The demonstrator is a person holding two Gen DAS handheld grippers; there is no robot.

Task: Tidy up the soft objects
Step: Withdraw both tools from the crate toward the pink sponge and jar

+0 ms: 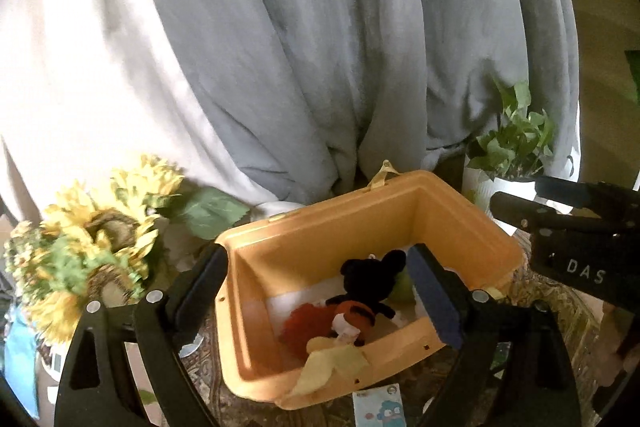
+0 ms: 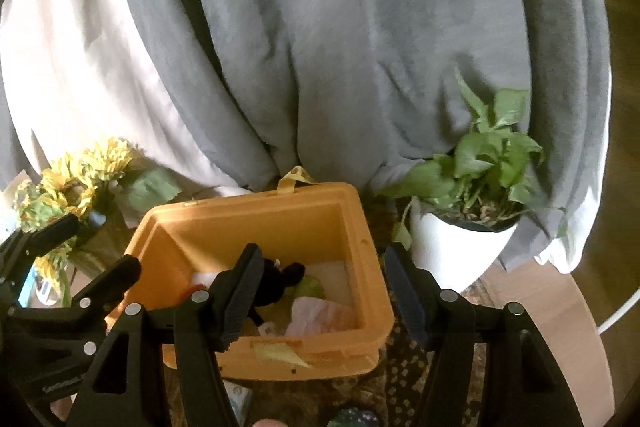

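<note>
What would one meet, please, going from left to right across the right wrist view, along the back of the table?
Sunflowers → orange bin holding the soft toys → potted green plant in its white pot.

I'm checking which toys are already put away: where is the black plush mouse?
The black plush mouse lies inside the orange bin, atop an orange-red plush and beside a green one; both views show it.
</note>
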